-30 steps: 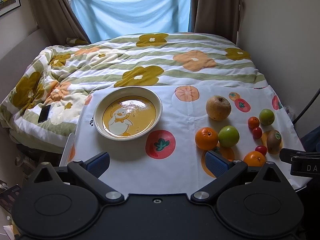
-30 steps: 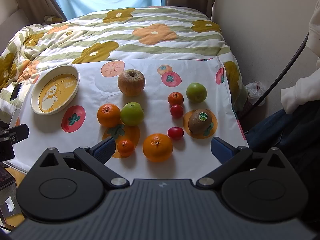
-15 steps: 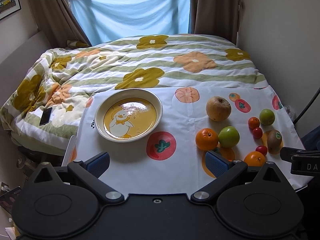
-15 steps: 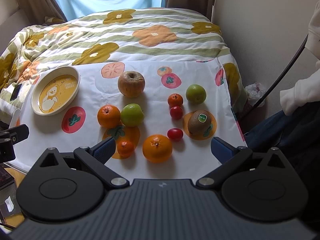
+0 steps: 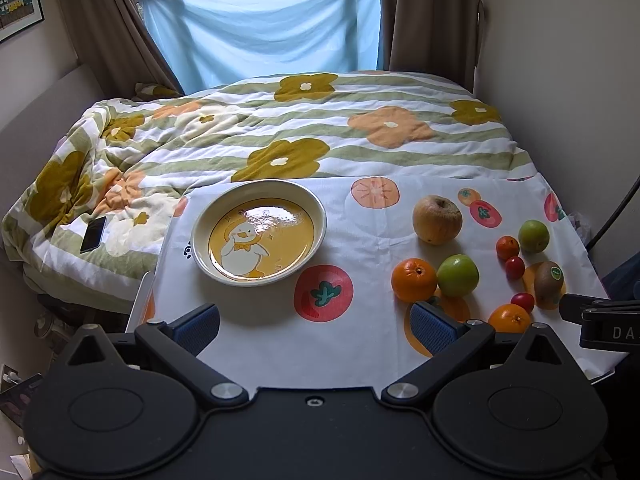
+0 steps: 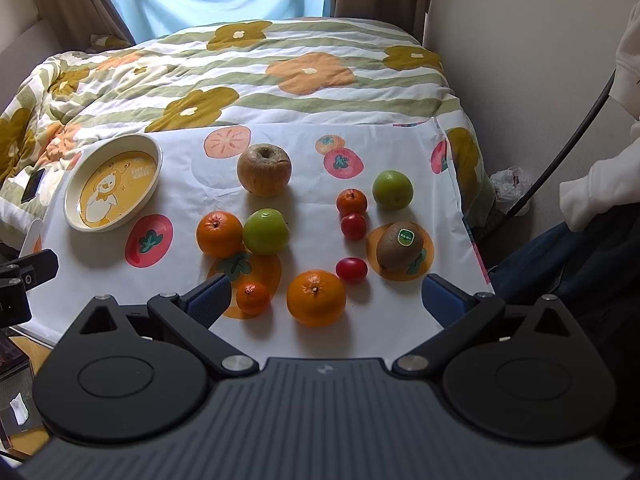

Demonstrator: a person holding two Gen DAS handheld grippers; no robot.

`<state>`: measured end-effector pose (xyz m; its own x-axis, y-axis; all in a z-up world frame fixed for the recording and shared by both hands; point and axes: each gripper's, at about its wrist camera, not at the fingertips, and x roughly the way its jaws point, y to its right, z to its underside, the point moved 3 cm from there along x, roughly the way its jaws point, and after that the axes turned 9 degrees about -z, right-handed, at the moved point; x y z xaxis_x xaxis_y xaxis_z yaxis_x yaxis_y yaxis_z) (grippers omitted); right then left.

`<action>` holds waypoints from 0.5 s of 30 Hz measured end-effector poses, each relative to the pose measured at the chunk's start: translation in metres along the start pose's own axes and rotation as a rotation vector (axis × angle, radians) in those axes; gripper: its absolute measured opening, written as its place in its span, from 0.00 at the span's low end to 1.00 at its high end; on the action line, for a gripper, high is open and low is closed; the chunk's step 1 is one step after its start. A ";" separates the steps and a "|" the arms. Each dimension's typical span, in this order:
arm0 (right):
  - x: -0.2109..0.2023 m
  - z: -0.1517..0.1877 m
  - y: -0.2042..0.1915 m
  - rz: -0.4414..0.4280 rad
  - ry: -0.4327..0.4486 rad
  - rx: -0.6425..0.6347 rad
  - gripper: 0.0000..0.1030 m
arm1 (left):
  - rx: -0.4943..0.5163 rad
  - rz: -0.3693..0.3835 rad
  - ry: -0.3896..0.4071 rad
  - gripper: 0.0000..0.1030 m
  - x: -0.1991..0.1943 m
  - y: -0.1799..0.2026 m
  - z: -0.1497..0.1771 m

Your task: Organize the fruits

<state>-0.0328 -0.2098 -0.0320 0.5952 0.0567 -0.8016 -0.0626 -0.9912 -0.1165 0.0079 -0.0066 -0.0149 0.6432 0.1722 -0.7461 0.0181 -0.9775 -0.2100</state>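
right hand-held gripper (image 6: 324, 300) above orange (image 6: 316, 298)

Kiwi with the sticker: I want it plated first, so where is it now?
In the right wrist view the kiwi lies on the cloth's right side, on an orange print, right of two cherry tomatoes and below a green apple.

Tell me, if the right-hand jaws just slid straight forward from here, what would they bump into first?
Probably the big orange, lying nearest on the cloth between the open jaws of the right gripper. Depth is hard to judge; the small tangerine sits close beside the left finger.

Both wrist views — shared fruit cloth (image 5: 372, 332)
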 end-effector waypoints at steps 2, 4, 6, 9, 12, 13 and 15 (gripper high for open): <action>0.000 -0.001 -0.001 0.000 0.001 0.000 1.00 | 0.000 0.000 -0.001 1.00 0.000 0.000 0.000; 0.000 0.000 0.000 0.000 0.002 0.000 1.00 | -0.001 -0.001 0.001 1.00 -0.001 0.000 -0.001; 0.001 0.001 0.001 -0.001 0.002 -0.001 1.00 | -0.002 -0.002 0.001 1.00 -0.001 0.000 -0.001; 0.001 0.000 0.000 -0.002 0.002 0.000 1.00 | -0.003 -0.003 0.001 1.00 -0.001 0.000 -0.001; 0.001 0.000 -0.001 -0.001 0.002 -0.002 1.00 | -0.002 -0.002 0.002 1.00 -0.001 0.000 0.000; 0.001 0.000 -0.001 -0.001 0.003 -0.002 1.00 | -0.003 -0.003 0.002 1.00 -0.001 -0.001 -0.001; 0.001 0.000 -0.001 0.000 0.003 -0.001 1.00 | -0.004 -0.004 0.003 1.00 -0.002 -0.002 -0.001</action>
<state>-0.0319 -0.2085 -0.0324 0.5974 0.0568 -0.7999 -0.0612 -0.9914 -0.1161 0.0078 -0.0051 -0.0122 0.6454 0.1755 -0.7434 0.0236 -0.9774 -0.2103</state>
